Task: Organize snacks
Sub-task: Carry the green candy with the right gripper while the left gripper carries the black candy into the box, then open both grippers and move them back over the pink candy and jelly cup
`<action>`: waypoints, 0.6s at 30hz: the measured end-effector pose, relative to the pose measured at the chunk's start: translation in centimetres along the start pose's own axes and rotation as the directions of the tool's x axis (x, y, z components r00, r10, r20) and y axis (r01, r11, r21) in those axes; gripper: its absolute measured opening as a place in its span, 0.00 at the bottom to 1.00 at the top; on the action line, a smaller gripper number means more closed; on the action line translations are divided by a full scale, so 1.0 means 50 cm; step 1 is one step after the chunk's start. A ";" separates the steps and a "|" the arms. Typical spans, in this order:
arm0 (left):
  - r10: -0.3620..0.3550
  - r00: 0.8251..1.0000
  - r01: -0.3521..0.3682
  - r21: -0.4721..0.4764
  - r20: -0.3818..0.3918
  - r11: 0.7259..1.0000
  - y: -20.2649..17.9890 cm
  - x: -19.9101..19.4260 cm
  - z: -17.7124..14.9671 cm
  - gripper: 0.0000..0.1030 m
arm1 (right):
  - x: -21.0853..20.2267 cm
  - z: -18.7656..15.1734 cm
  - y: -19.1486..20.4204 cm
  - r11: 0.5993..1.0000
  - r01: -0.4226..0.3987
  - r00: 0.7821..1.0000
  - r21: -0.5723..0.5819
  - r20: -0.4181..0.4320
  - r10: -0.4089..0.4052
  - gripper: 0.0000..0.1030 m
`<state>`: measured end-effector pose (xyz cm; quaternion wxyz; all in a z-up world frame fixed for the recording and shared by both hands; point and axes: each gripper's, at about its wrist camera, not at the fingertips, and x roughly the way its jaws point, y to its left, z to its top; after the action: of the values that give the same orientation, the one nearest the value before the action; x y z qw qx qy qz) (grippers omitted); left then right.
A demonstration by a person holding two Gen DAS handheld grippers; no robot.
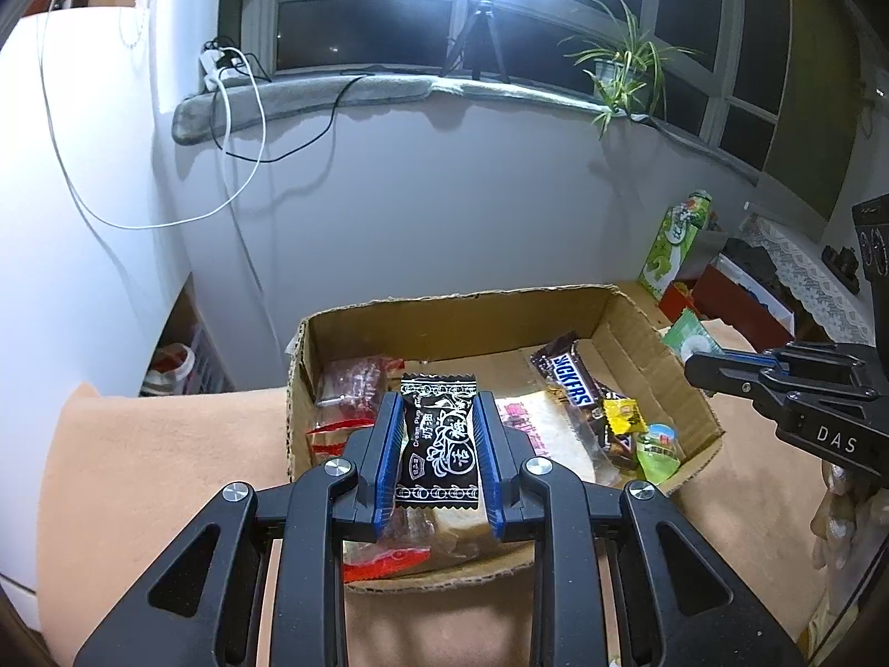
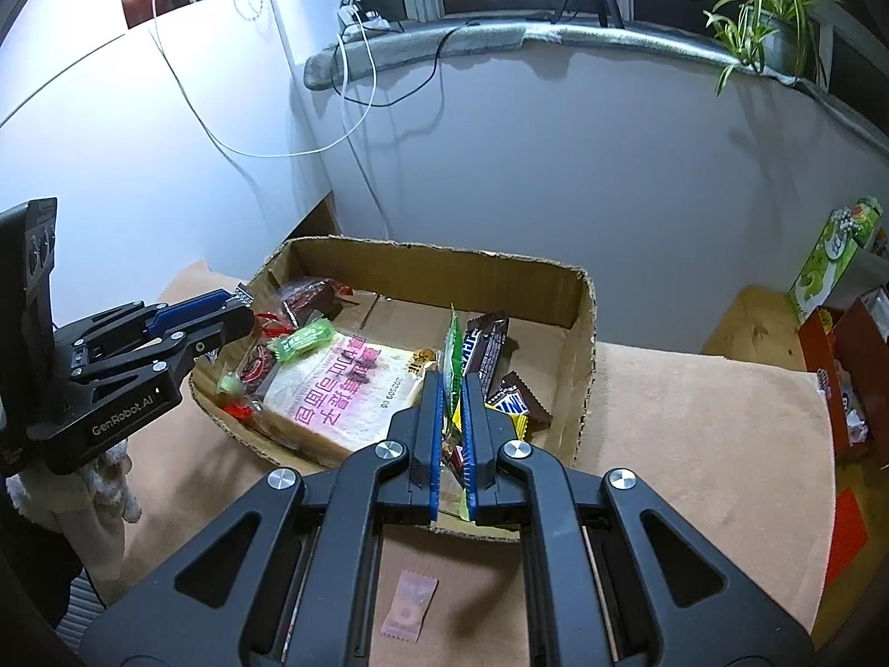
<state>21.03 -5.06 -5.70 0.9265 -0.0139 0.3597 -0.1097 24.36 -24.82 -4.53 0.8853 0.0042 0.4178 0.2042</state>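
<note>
Now left hand-held gripper (image 1: 436, 444) clamps black candy (image 1: 439, 444) lengthwise; right hand-held gripper (image 2: 451, 422) pinches green packet (image 2: 453, 356) edge-up

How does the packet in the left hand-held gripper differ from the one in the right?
The black packet in the left hand-held gripper lies flat and face-up between the pads, white print showing. The green packet in the right hand-held gripper stands edge-on, pinched thin, and its front cannot be read. Both are clamped above the cardboard box of snacks.
</note>
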 end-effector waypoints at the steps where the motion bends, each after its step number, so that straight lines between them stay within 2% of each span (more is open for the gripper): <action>1: 0.001 1.000 -0.001 -0.003 -0.002 1.000 0.001 0.002 0.000 0.23 | 0.003 -0.001 -0.001 1.000 0.000 1.000 0.001 -0.002 0.000 0.06; 9: 0.017 1.000 -0.017 -0.009 -0.001 1.000 0.002 0.007 0.003 0.24 | 0.003 0.001 0.002 1.000 0.023 1.000 -0.007 0.009 -0.023 0.07; 10: 0.019 1.000 -0.019 -0.010 -0.003 1.000 0.003 0.008 0.004 0.24 | 0.000 0.002 0.002 1.000 0.028 1.000 -0.008 0.013 -0.028 0.15; 11: 0.022 1.000 -0.022 -0.010 -0.005 1.000 0.002 0.008 0.005 0.26 | -0.004 0.002 0.003 0.999 0.031 0.999 -0.009 0.019 -0.031 0.32; 12: 0.026 1.000 -0.026 -0.009 -0.005 1.000 0.002 0.008 0.006 0.34 | -0.009 0.002 0.004 0.999 0.035 0.999 -0.011 0.027 -0.035 0.41; 13: 0.030 1.000 -0.030 -0.009 0.001 0.999 0.001 0.005 0.006 0.39 | -0.016 0.002 0.007 0.999 0.042 0.998 -0.017 0.041 -0.041 0.53; 14: 0.032 0.999 -0.032 -0.010 0.006 0.999 0.002 0.004 0.007 0.42 | -0.020 0.002 0.009 0.999 0.045 0.998 -0.022 0.046 -0.044 0.53; 18: 0.026 1.000 -0.026 -0.010 0.016 1.000 0.000 -0.005 0.008 0.42 | -0.036 0.003 0.016 0.998 0.051 0.997 -0.032 0.061 -0.049 0.53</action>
<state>21.12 -5.03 -5.22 0.9306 -0.0147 0.3529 -0.0957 23.18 -24.72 -2.95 0.9022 -0.0148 0.3874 0.1889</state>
